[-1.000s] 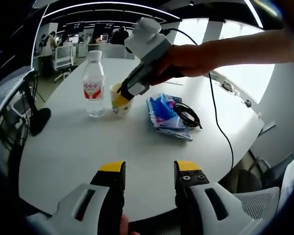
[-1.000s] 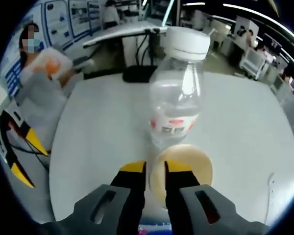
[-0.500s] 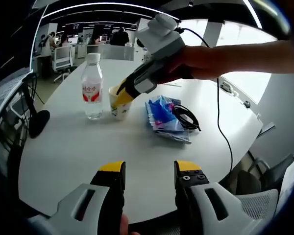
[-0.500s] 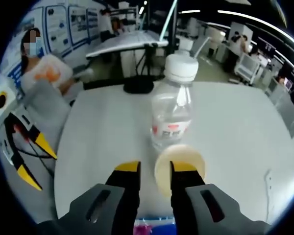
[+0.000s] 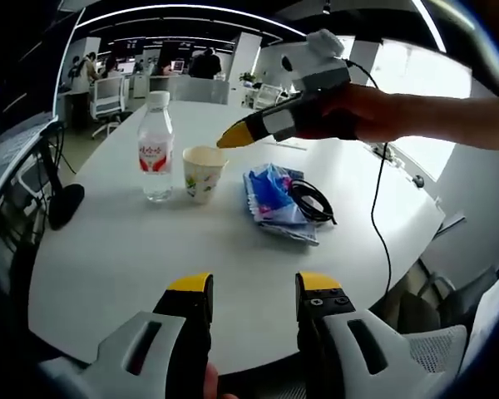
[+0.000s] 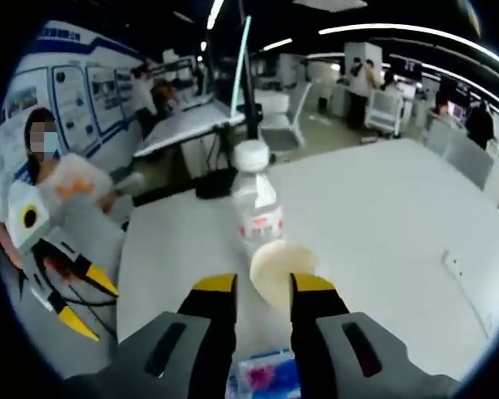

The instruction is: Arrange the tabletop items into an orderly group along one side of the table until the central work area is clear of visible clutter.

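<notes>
Big office, white round bench (image 5: pixel 133 258). Right tongs (image 5: pixel 233 136) empty, jaws apart, above cream paper cup (image 5: pixel 203 171), beside clear water bottle (image 5: pixel 157 146). Left tongs (image 5: pixel 254 287) empty, jaws apart, at near edge, farther off.

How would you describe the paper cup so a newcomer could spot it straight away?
Start from the big white round table and find the clear water bottle with a red label standing on it. The paper cup stands upright beside that bottle, between it and the blue packet with a black cable on top. It is the short, open-topped cream one.
</notes>
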Motion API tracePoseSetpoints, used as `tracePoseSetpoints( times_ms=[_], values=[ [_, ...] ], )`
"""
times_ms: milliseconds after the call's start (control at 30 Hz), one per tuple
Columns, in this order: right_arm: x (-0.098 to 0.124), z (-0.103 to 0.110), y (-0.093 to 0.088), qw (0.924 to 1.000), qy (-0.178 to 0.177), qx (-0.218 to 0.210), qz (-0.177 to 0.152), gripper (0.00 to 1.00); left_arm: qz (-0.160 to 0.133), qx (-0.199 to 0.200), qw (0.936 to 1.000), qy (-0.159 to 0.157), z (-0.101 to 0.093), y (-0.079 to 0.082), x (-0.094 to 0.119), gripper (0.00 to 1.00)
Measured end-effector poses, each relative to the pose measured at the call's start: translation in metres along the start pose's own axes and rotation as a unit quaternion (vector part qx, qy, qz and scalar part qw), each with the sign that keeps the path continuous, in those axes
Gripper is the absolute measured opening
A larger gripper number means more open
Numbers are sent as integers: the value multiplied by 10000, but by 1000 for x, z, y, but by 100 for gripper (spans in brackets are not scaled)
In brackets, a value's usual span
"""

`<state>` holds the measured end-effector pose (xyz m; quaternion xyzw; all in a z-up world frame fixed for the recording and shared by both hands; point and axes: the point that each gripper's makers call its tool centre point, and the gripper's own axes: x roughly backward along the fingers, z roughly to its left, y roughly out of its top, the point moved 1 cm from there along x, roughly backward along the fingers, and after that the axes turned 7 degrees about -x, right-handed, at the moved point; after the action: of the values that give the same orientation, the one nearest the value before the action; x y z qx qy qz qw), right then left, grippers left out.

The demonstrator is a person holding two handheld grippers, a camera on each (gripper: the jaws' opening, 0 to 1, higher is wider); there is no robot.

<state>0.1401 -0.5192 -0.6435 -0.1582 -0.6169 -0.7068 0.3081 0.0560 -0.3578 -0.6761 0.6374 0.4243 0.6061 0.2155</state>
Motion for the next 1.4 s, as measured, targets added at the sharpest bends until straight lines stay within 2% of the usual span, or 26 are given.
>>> tracePoseSetpoints(
  times_ms=[100, 433, 700, 867, 900, 1067, 1300, 1333, 1400],
  values=[
    [15, -7, -9, 9996, -127, -223, -130, 22, -17, 38, 10000, 0, -1, 1, 0, 38],
    [53, -25, -54, 9965, -475, -674, -114, 22, -68, 78, 9999, 25, -3, 6, 0, 38],
    [89, -40, -82, 9857, -818, -1434, -347, 21, -88, 125, 9999, 42, -6, 7, 1, 38],
    [105, -38, -103, 9825, -921, -1583, -335, 21, -100, 188, 9997, 73, -6, 7, 3, 38],
    [109, -37, -112, 9810, -952, -1662, -317, 21, -101, 189, 9997, 81, -6, 7, 3, 38],
    [116, -37, -135, 9765, -1033, -1867, -290, 21, -112, 199, 9997, 104, -7, 8, 4, 38],
    [127, -20, -165, 9689, -1146, -2174, -307, 20, -145, 237, 9995, 158, -7, 9, 6, 38],
    [129, -25, -170, 9675, -1150, -2233, -293, 20, -151, 235, 9995, 161, -7, 9, 6, 38],
    [131, -21, -178, 9645, -1187, -2342, -279, 20, -152, 231, 9995, 162, -7, 9, 6, 38]
  ],
)
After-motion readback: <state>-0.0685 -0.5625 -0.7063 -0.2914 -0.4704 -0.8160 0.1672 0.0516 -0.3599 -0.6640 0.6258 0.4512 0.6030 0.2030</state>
